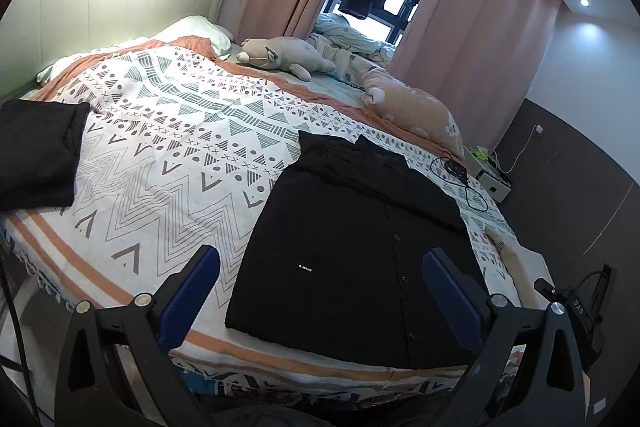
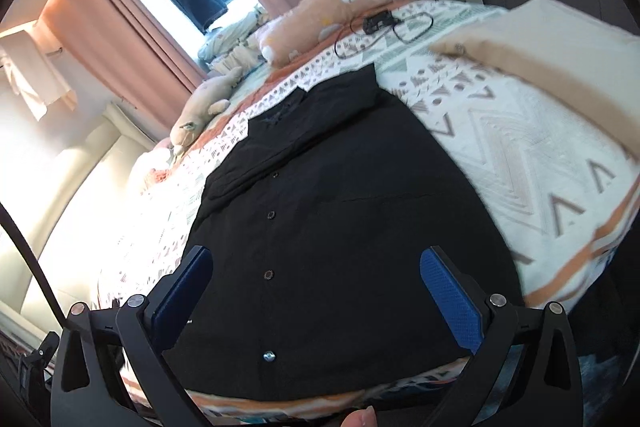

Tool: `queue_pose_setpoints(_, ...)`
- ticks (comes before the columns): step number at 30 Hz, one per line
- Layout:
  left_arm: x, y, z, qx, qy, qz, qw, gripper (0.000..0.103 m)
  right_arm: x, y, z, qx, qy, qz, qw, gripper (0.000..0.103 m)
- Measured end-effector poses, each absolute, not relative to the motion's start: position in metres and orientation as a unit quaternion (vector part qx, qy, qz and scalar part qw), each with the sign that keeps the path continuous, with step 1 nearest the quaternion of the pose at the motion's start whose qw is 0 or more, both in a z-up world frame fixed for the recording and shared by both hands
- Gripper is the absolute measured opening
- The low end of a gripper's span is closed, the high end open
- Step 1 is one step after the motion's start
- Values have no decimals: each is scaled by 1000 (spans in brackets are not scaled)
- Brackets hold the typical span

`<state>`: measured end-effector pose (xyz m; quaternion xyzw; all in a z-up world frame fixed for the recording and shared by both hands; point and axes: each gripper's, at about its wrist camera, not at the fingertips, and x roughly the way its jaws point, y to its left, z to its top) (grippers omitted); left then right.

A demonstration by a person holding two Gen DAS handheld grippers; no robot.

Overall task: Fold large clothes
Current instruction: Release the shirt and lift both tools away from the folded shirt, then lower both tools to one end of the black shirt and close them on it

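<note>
A: What lies at the far left of the bed (image 1: 168, 163)?

B: A folded black knit garment (image 1: 38, 153) sits on the white bedspread with grey and orange geometric print (image 1: 160, 131), well apart from everything else

A: And the piece being folded?

B: The black button-front jacket with a small white label (image 1: 352, 239) lies flat near the foot edge of the bed, right of centre, collar toward the far side, sides tucked in to a rectangle

A: The left hand-held gripper (image 1: 320, 271)?

B: Its blue-padded fingers stand wide apart above the near hem, nothing between them

A: And the right hand-held gripper (image 2: 316, 267)?

B: Likewise spread wide over the jacket's lower front, pads clear of the cloth

A: What's beyond?

B: A grey plush animal (image 1: 280, 57) and a peach cushion (image 1: 416, 111) along the far side; right of the jacket a black cable with a small device (image 1: 460, 175), then a beige folded cloth (image 2: 540, 43) at the right edge
</note>
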<state>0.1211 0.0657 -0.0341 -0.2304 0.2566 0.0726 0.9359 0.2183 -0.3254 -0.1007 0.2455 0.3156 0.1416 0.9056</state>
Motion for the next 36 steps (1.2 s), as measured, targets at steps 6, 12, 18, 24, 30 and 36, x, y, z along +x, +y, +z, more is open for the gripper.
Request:
queue_pose_setpoints(6,75,66,-29,-226,238,94,940,103,173,-355,-104,235,286,146,917,103)
queue_pose_setpoints(12,34,68,-28,-215,220,116,944,103,141,-390,-106,231,299,144,915,103)
queue_pose_setpoints(18,24,77,-41,-209,238,105,943,103,119,-422,-107,222,314,134,913,103)
queue_pose_setpoints(24,33,100,-69,-241,273,75,928,103,118,-447,-118,247,329,142,900,103)
queue_pose_setpoints(30,51,117,-108,-308,295,50,903,103,141,-447,-142,266,357,168,880,103)
queue_pose_setpoints(36,83,117,-132,-306,326,36,894,103,169,-441,-168,283,386,170,861,102)
